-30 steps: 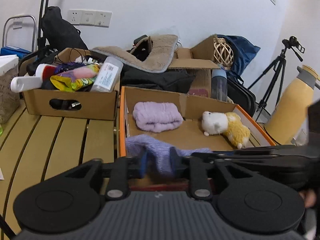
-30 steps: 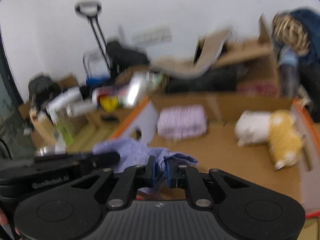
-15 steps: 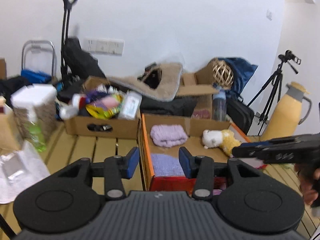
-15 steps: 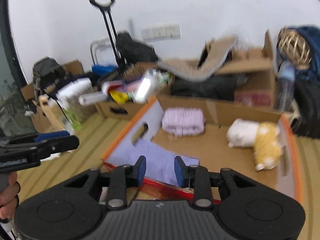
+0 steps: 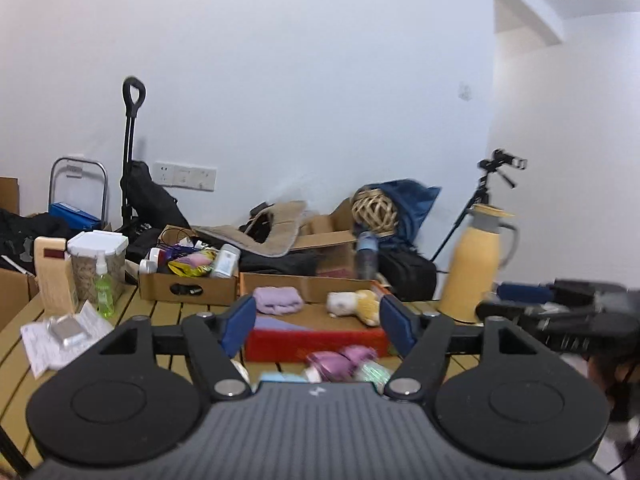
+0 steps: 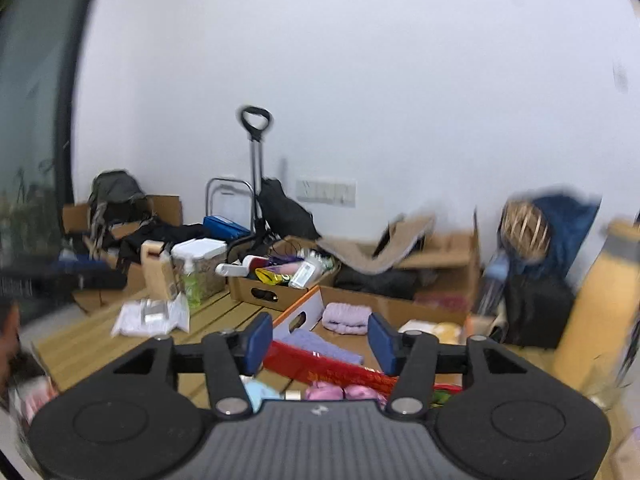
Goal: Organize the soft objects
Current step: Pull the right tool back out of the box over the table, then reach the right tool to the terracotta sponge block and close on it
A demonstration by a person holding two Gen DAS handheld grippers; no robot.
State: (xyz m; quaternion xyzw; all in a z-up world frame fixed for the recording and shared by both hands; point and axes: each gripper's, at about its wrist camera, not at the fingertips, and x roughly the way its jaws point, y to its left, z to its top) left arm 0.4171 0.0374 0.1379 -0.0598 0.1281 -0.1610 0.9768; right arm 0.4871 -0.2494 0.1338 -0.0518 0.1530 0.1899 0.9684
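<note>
Both grippers wide open, holding nothing. Left gripper [image 5: 319, 325] and right gripper [image 6: 317, 343] hang above bench [image 5: 168, 312], facing cardboard tray [image 5: 316, 340]. Purple cloth [image 6: 326, 346] lies flat at tray's near left corner. Folded lilac towel [image 5: 278, 299] at back left, plush toy [image 5: 354, 305] back right, well apart. Pink bits [image 6: 334, 392] on bench just in front of tray, blurry. Yellow thermos [image 5: 472, 274] right of tray.
</note>
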